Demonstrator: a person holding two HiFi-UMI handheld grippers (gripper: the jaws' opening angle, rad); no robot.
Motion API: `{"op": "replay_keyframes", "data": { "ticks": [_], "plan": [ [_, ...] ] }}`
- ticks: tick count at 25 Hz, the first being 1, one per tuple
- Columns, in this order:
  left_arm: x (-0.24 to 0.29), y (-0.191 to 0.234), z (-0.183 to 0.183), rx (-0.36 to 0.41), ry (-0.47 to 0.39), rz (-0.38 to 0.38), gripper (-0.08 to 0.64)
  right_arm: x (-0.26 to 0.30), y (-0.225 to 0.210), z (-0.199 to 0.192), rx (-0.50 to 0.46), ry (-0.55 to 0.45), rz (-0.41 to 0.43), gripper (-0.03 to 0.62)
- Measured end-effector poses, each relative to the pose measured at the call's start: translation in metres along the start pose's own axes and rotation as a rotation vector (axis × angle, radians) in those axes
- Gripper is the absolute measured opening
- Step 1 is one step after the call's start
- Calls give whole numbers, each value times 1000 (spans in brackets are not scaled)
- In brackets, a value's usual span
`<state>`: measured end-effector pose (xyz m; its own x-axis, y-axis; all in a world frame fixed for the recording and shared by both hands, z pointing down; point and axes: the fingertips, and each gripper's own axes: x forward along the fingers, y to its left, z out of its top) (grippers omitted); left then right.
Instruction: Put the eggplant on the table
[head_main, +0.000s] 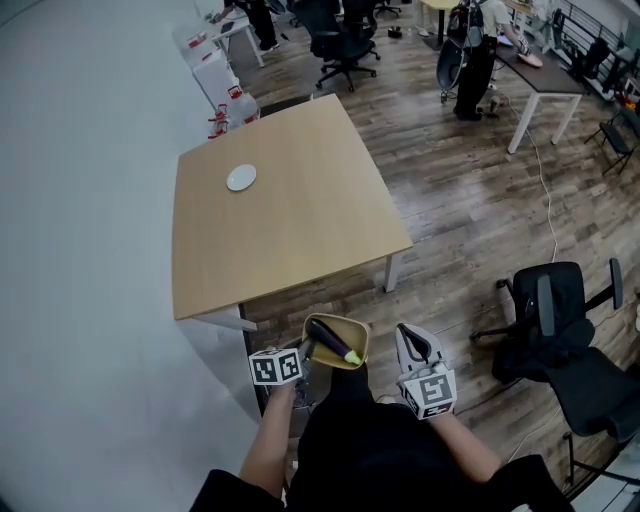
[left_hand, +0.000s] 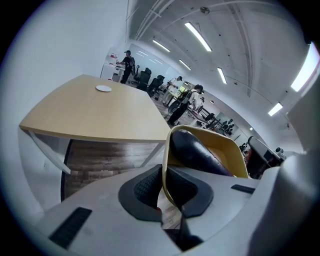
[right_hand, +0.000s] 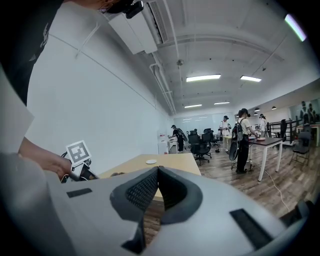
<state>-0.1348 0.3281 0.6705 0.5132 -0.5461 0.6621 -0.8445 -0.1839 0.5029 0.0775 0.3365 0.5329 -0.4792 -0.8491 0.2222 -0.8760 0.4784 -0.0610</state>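
Eggplant (head_main: 333, 341) is carried in a yellow bowl (head_main: 358, 336), just short of the near edge of the wooden table (head_main: 290, 220). The bowl's rim is pinched between the closed jaws of the left gripper (left_hand: 162, 192). The right gripper (right_hand: 156, 192), also short of the table, is closed on nothing. With only a thin rim held, the bowl could be twisted in the pinch and the eggplant spilled onto the floor before the table is reached. How deep the eggplant sits is hard to judge.
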Motion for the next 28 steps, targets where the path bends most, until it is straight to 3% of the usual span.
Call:
{"op": "replay_keyframes", "data": {
  "ticks": [7,11,15,19,28],
  "plan": [
    [75,52,86,-15,20,-11,25,103,-30,25,21,54,5,60],
    [113,84,148,-78,-22,-15,25,173,-46,43,6,69,35,60],
    [134,118,198,-57,2,22,25,234,-58,65,-10,75,29,60],
    [155,138,243,-34,29,1,25,281,-74,79,-8,77,3,60],
    [199,156,296,9,92,-24,25,325,-113,81,25,108,-87,60]
  ]
}}
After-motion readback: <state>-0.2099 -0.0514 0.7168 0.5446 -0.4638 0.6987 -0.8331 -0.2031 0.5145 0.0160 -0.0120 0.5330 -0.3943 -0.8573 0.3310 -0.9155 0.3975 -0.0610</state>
